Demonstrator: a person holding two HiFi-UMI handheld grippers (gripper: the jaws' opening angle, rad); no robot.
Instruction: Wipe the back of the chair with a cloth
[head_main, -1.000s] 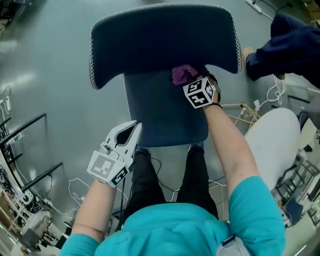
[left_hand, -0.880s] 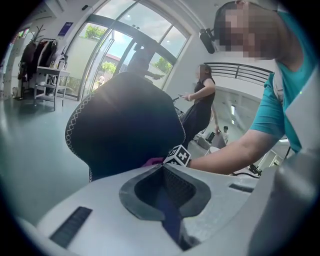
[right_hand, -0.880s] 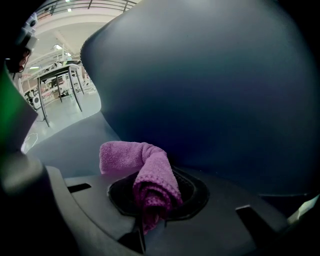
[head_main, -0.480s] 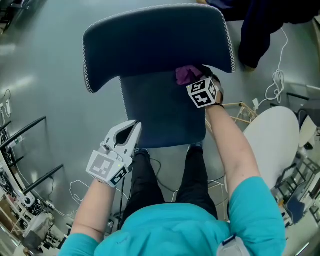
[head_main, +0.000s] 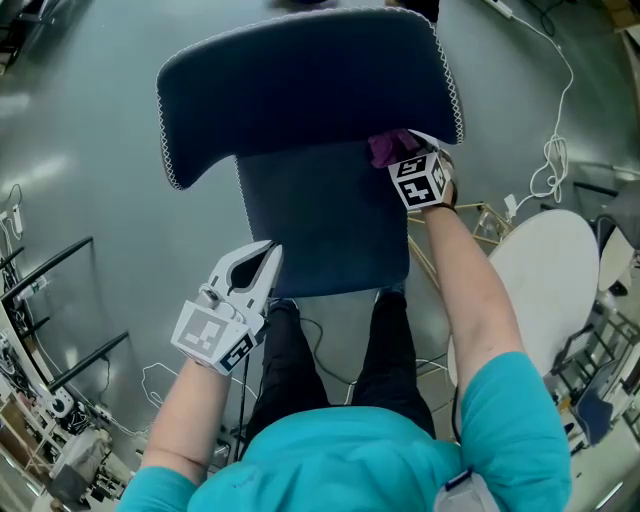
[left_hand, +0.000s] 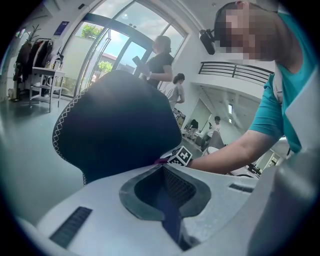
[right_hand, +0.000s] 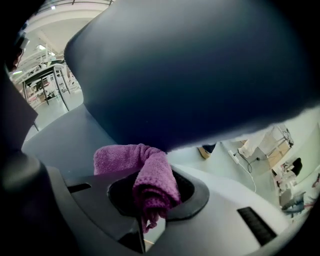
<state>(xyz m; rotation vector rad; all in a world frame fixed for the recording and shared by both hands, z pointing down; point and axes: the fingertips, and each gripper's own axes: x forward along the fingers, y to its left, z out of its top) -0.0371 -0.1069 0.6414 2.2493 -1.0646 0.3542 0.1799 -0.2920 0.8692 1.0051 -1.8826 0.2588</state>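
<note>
Rightward went my right gripper (head_main: 398, 156), pinching purple towelling cloth (right_hand: 150, 175) onto dark blue padded chair back (head_main: 320, 220) to wipe; left gripper (head_main: 258, 268) idles near, closed.

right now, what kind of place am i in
Probably an open lab or workshop hall, not a home: a smooth grey floor with loose cables, metal racks at the side, tall glass windows and a railed upper level.

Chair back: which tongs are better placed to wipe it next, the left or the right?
The right. The right tongs are shut on the purple cloth, which lies against the chair back. The left tongs are shut on nothing and hang low, apart from the chair back.
</note>
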